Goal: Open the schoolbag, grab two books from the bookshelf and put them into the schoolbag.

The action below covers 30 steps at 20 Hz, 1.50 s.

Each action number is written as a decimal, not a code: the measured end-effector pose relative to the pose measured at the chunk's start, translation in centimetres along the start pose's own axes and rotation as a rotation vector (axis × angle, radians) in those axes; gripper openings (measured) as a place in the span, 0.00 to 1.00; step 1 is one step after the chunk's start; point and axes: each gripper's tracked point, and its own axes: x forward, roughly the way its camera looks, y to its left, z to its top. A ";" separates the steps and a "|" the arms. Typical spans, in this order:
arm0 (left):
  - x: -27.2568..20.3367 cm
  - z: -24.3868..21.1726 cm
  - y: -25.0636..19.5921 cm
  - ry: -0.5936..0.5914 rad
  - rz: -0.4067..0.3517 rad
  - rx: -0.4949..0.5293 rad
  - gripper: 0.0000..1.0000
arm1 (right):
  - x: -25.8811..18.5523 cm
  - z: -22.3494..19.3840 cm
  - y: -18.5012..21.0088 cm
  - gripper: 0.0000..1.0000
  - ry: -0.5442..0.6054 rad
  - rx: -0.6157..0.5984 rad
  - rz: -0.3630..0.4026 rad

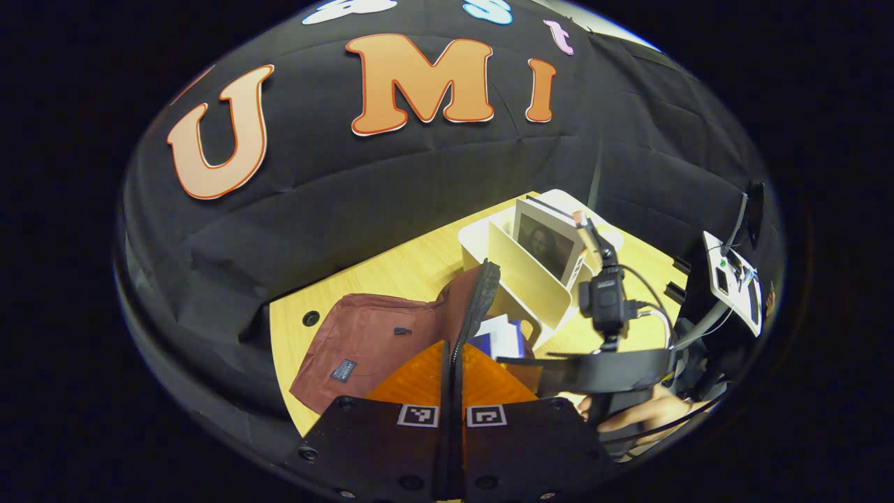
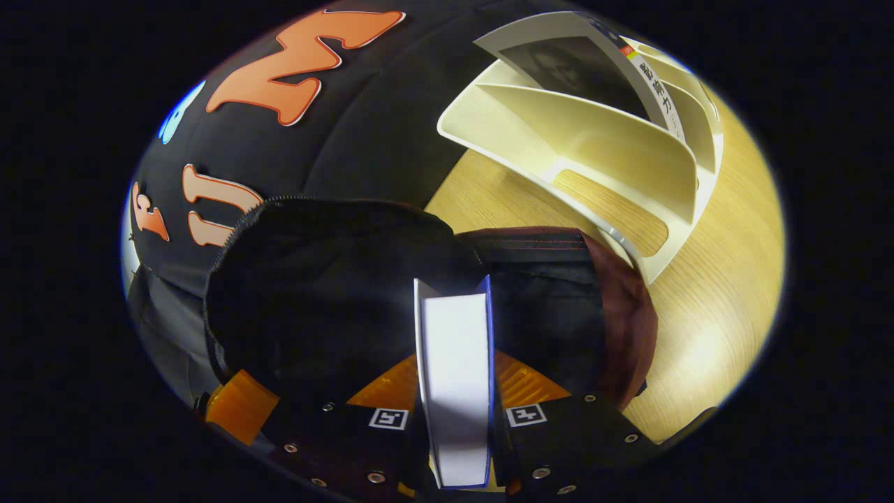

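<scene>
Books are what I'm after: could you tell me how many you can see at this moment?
2. One book is clamped between the right gripper's fingers over the open schoolbag; another book stands in the bookshelf. The bag's dark interior may hide more.

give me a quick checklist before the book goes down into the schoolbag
1. Book gripped by the right gripper, a finger on each side: ok.
2. Schoolbag flap held up by the left gripper, fingers closed on its zipper edge: ok.
3. Bag mouth open ahead of the book: ok, dark interior shows in the right gripper view.
4. Inside of the bag free of snags: cannot tell, too dark.
5. Second book waiting in the bookshelf: ok.
</scene>
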 end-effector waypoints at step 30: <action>0.8 -2.3 0.2 0.037 0.011 -0.099 0.01 | -22.4 17.5 -7.2 0.98 0.025 -0.537 -0.385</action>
